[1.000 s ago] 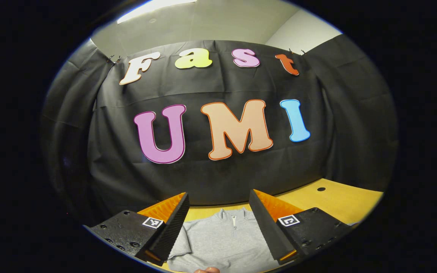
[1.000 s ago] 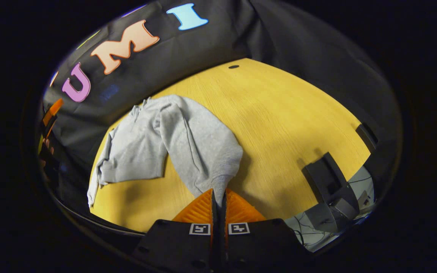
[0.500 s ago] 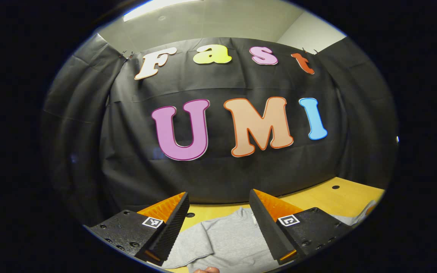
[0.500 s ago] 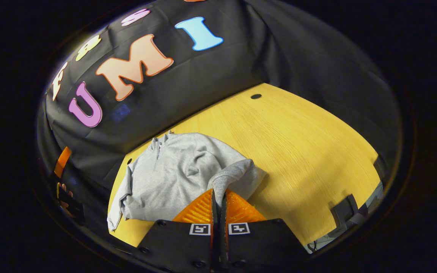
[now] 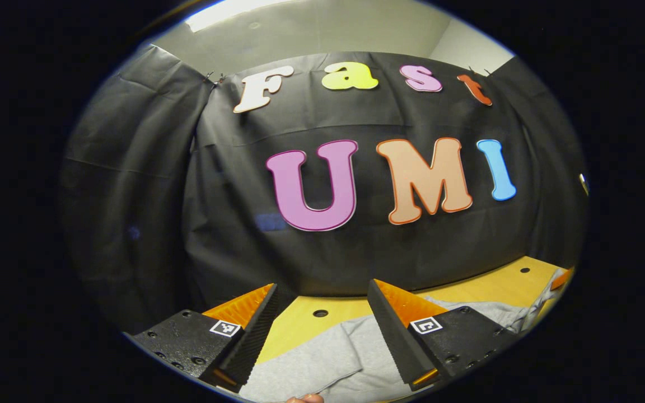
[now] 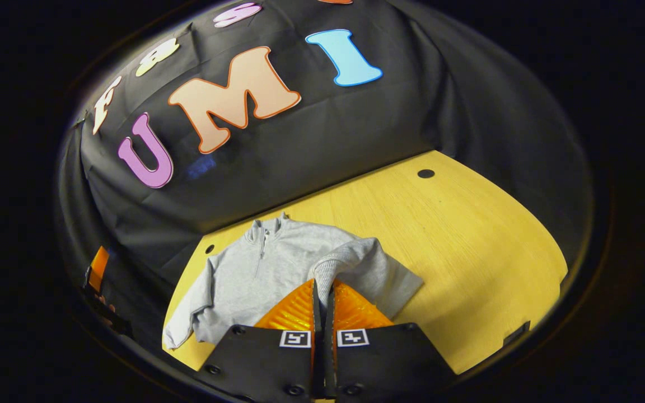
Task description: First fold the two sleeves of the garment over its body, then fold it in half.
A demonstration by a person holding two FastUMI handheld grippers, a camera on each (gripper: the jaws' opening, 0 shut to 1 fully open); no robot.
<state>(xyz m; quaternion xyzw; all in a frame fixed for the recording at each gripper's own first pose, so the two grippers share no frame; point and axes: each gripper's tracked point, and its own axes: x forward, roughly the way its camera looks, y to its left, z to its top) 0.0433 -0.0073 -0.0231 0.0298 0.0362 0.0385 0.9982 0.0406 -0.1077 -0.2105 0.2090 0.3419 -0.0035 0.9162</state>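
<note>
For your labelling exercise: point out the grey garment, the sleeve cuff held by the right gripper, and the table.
grey garment [image 6: 244,274], right gripper view, chest panel.
sleeve cuff [image 6: 325,272], right gripper view, ribbed end.
table [image 6: 468,252], right gripper view, bare wood.

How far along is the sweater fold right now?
Nothing is finished yet. The right claw is shut on one sleeve's cuff, carrying it over the sweater. The other sleeve lies spread on the table; the left claw is open. That sleeve and the half fold remain.
</note>
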